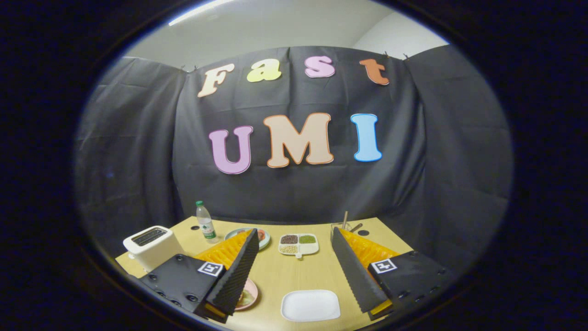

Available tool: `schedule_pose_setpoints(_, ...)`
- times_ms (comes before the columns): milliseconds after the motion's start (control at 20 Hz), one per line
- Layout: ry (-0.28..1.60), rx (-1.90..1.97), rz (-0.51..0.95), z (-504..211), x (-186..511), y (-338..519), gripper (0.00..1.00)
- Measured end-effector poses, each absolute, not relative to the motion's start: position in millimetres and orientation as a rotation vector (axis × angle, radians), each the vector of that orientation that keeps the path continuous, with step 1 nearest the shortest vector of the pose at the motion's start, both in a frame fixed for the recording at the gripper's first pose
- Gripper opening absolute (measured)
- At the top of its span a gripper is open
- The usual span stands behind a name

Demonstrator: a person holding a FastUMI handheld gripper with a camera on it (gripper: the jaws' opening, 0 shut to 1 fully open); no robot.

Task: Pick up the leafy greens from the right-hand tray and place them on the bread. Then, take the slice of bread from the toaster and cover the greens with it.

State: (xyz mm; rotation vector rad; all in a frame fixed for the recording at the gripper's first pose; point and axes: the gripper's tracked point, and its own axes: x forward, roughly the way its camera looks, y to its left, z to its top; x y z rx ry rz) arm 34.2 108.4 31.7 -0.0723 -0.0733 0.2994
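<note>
Hovering tool (294, 257) wide open, empty, above wooden table (275, 276), toaster (149, 246), white plate (310, 305)

Hand-held gripper (294, 271) open abv table (275, 276)

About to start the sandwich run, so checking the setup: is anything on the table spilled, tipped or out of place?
Nothing stands out. The toaster, water bottle and divided dish sit upright on the table, the white plate lies flat, and the gripper jaws are open, holding nothing.
</note>
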Motion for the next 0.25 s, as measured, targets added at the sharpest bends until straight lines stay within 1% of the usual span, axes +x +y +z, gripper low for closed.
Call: schedule_pose_setpoints(250,-0.093,-0.038,0.324,32.3,34.6,98.3,1.00)
